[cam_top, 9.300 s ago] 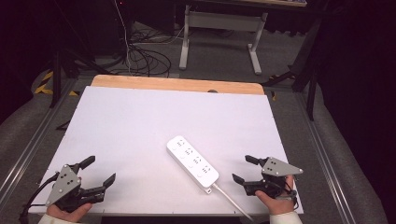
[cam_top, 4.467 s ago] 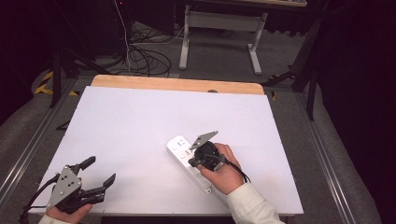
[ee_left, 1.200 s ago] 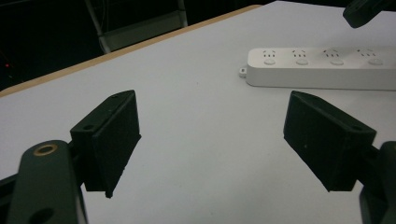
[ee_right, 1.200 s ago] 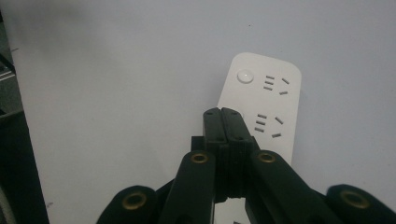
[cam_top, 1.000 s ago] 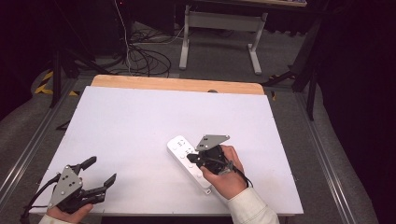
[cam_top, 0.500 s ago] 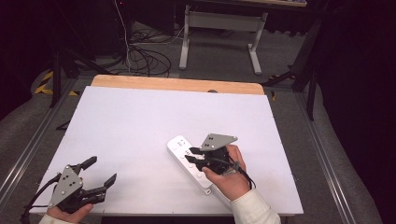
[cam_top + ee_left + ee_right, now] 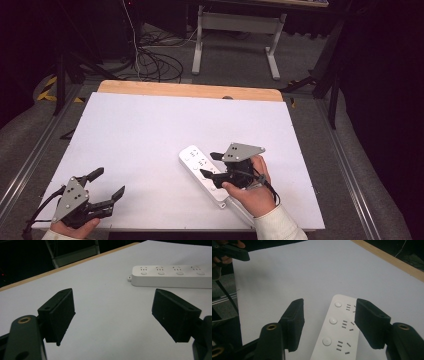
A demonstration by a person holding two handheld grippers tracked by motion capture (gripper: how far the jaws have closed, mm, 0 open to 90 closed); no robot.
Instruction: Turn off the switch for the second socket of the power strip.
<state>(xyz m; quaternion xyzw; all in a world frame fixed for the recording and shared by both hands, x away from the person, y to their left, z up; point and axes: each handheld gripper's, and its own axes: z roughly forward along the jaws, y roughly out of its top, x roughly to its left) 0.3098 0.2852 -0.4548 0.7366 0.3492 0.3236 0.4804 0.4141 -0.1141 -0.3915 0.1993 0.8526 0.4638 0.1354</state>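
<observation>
A white power strip (image 7: 196, 165) lies flat and slantwise on the white table (image 7: 150, 125), right of middle near the front. My right gripper (image 7: 210, 165) hovers open over its middle, one jaw on each side of the strip's width, with nothing held. In the right gripper view the strip (image 7: 334, 332) and its round buttons run between the open jaws of the right gripper (image 7: 329, 307). My left gripper (image 7: 108, 183) rests open at the front left corner. Its own view shows the left gripper (image 7: 113, 302) open over bare table, the strip (image 7: 175, 276) lying beyond.
The strip's white cable (image 7: 240, 212) runs off toward the front edge under the right hand. A wooden strip (image 7: 190, 90) borders the table's far edge. Black cables (image 7: 150, 60) and a desk frame (image 7: 235, 30) occupy the floor behind. Metal rails (image 7: 30, 165) flank the table.
The right gripper came from the front right corner to the power strip, and over the last second drew slightly back to the right. The strip and the left gripper stayed put.
</observation>
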